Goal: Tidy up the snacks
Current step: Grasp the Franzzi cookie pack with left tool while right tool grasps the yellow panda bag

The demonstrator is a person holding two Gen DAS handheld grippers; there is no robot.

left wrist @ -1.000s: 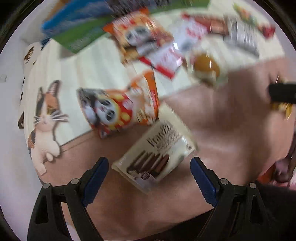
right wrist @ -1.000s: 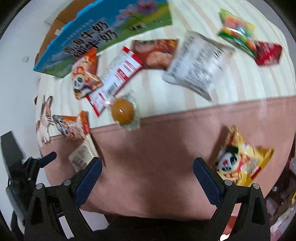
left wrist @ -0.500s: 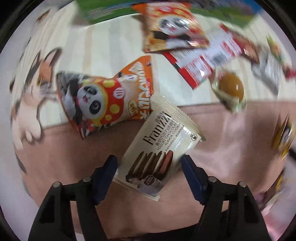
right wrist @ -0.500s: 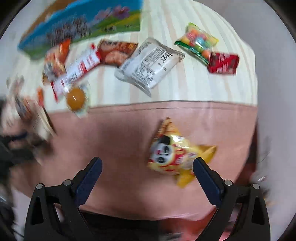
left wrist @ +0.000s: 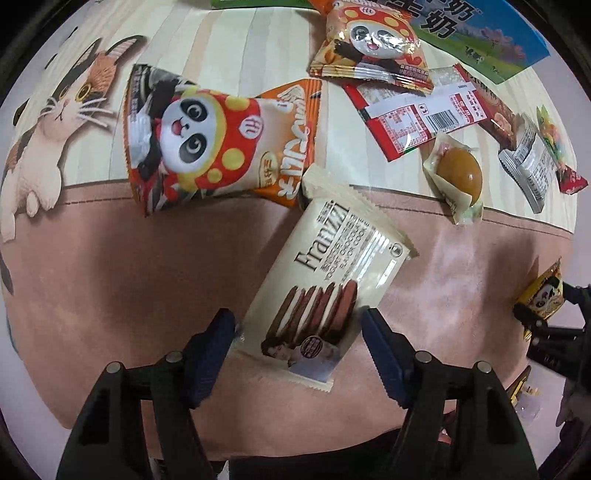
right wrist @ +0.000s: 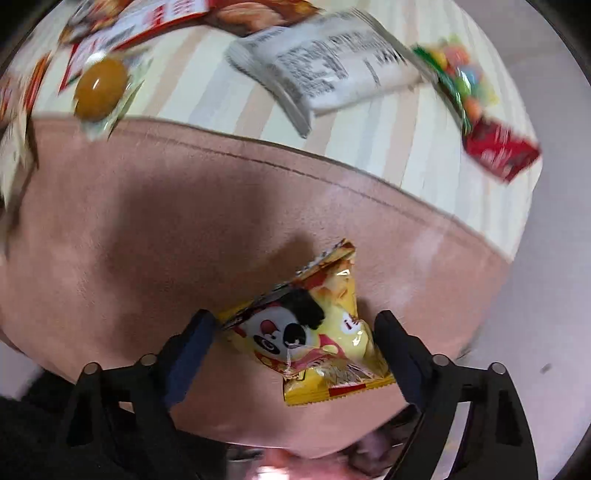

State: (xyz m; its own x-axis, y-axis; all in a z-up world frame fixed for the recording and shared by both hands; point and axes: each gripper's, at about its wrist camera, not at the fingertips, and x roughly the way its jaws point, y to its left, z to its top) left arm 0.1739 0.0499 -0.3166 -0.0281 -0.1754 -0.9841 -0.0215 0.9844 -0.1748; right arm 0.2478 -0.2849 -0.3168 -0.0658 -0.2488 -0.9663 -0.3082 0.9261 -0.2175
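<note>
The cream Franzzi cookie pack (left wrist: 325,291) lies tilted on the pink mat (left wrist: 129,280), its lower end between the blue pads of your left gripper (left wrist: 297,347). The pads sit right at the pack's two long edges; the left pad looks to be touching it, while at the right pad you cannot tell whether there is contact. These jaws have just been closing around it.

The pack's top corner reaches the orange panda snack bag (left wrist: 218,144), which straddles the seam between the pink mat and the striped cloth (left wrist: 229,48). Further along the cloth lie a second panda bag (left wrist: 373,44), a red-and-white wrapper (left wrist: 417,114), a wrapped brown egg (left wrist: 458,173), a white pack (left wrist: 532,166) and, at the top, a blue-green milk carton box (left wrist: 480,33). A cat picture (left wrist: 59,122) sits at the cloth's left end.

Your right gripper (right wrist: 293,343) points down over the yellow panda bag (right wrist: 314,332), which rests on the pink mat with the pads on either side of it. Those jaws have just been closing too; they are still spread wider than the bag's middle, with its edges near both pads. Beyond it, blurred, lie the white pack, a colourful candy bag (right wrist: 458,77) and a red packet (right wrist: 498,151).
</note>
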